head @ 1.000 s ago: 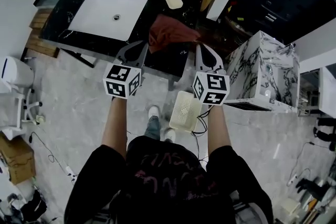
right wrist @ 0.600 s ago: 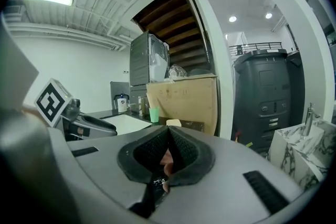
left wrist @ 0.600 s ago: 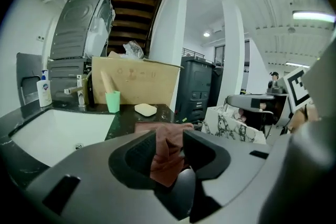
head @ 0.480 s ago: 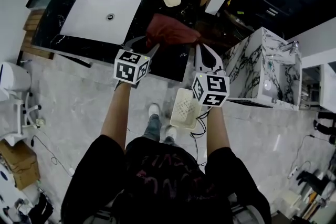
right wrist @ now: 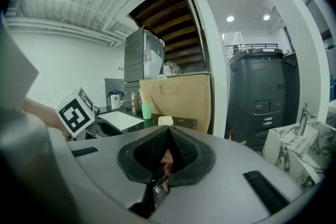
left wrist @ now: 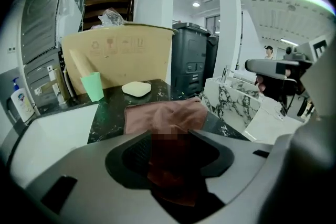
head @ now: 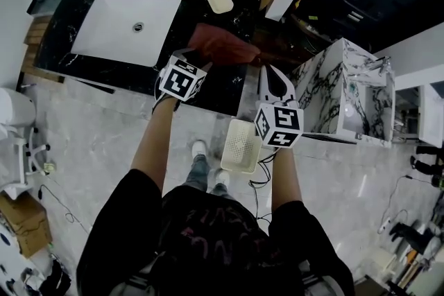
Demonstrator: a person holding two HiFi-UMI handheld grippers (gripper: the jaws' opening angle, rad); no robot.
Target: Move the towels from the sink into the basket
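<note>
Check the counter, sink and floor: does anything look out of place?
Yes. The reddish-brown towel lies rumpled on the black counter, right of the white sink: neither in the sink nor in the white basket, which stands on the floor below. Nothing looks spilled or damaged.

A rumpled rust-red towel (head: 220, 46) lies on the counter (head: 223, 84) beside the white sink (head: 125, 28), the basket (head: 241, 145) on the floor (head: 104, 128).
</note>
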